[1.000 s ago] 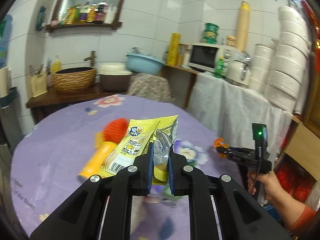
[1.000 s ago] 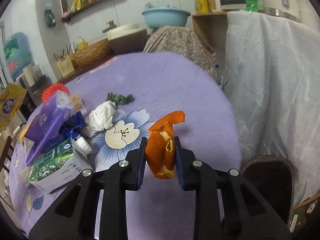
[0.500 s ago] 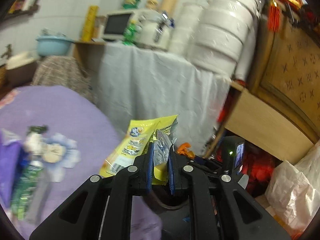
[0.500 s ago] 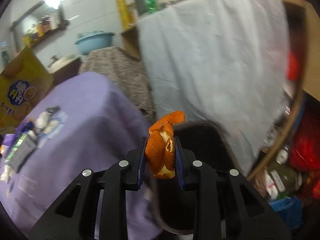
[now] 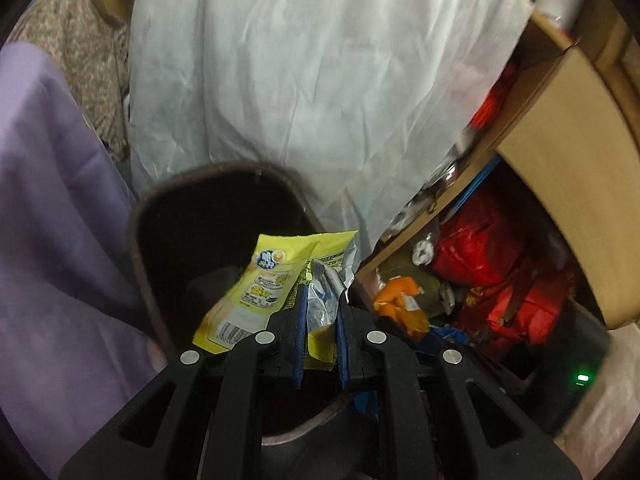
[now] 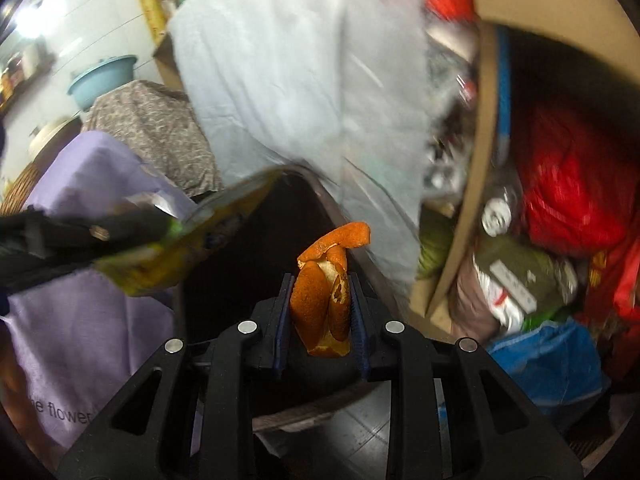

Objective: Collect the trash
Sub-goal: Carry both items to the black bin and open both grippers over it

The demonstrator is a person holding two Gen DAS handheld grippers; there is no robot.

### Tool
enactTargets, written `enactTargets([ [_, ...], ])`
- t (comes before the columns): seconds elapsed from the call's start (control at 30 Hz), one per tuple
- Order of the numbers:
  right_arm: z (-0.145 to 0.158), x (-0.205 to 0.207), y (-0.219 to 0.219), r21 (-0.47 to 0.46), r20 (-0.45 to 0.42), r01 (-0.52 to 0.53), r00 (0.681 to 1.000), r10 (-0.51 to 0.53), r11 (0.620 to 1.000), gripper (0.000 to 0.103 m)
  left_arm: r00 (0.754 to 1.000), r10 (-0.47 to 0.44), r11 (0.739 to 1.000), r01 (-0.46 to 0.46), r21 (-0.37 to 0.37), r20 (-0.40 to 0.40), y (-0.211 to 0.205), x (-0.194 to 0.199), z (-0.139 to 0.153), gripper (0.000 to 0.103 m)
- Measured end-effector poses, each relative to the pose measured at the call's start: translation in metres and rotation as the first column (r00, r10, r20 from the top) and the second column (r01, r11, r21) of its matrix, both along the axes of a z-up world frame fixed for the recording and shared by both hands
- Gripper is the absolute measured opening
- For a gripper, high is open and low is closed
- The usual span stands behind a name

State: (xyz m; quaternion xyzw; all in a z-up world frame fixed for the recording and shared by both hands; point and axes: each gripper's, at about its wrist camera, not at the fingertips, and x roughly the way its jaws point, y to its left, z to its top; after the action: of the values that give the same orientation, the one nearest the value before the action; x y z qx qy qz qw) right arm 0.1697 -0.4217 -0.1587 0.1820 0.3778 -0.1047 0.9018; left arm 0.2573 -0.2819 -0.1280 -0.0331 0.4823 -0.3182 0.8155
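Below, a dark bin (image 5: 208, 216) gaped; both grippers tilted down over it, left gripper (image 5: 320, 316) clamped on the yellow wrapper (image 5: 272, 280), right gripper (image 6: 320, 312) pinching the orange peel (image 6: 320, 300).

Cluttered home kitchen: tiled wall (image 6: 100, 32), washbasin (image 6: 102, 78)

So the floor (image 6: 372, 420) only peeks out at the bottom centre of the right wrist view, grey and tiled. Sitting on it is a dark bin (image 5: 136, 240), centre-left in the left wrist view, squeezed between the purple tablecloth (image 5: 52, 200) at left and a white draped cloth (image 5: 300, 80) up top.
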Motion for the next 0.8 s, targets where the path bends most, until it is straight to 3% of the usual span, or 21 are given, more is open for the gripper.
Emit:
enactTargets([
  [0.07,-0.007,-0.002,-0.003,-0.006,-0.013,0.006,1.0,-0.006,1.0,0.027,0.999,0.006,1.0,-0.005,0.014,-0.052,-0.007,0.011,-0.018,0.013],
  [0.13,-0.013,-0.002,-0.007,-0.002,-0.02,0.004,1.0,-0.004,1.0,0.027,0.997,0.012,0.999,-0.009,0.032,-0.081,-0.009,0.015,-0.026,0.021],
  [0.2,-0.017,-0.002,-0.01,0.004,-0.027,0.013,1.0,-0.013,1.0,0.027,0.997,0.008,0.998,-0.003,0.069,-0.073,-0.013,0.015,-0.034,0.046],
  [0.27,-0.022,-0.002,-0.013,0.02,-0.03,0.016,0.999,-0.015,1.0,0.027,0.999,0.008,0.997,-0.004,0.075,-0.051,-0.012,0.014,-0.034,0.058],
  [0.4,-0.025,0.004,-0.012,0.026,-0.04,-0.001,0.999,0.002,1.0,0.027,0.999,0.007,0.998,-0.004,0.065,-0.035,-0.008,0.012,-0.03,0.061],
  [0.53,-0.027,0.014,-0.004,0.045,-0.046,-0.061,0.997,0.063,0.997,0.027,0.998,0.04,0.998,-0.041,0.039,0.042,0.006,0.003,-0.008,0.063],
  [0.8,-0.04,0.056,0.02,0.097,-0.146,-0.18,0.97,0.193,0.979,0.027,0.966,0.122,0.993,-0.12,-0.022,0.227,0.039,-0.025,0.045,0.083],
])
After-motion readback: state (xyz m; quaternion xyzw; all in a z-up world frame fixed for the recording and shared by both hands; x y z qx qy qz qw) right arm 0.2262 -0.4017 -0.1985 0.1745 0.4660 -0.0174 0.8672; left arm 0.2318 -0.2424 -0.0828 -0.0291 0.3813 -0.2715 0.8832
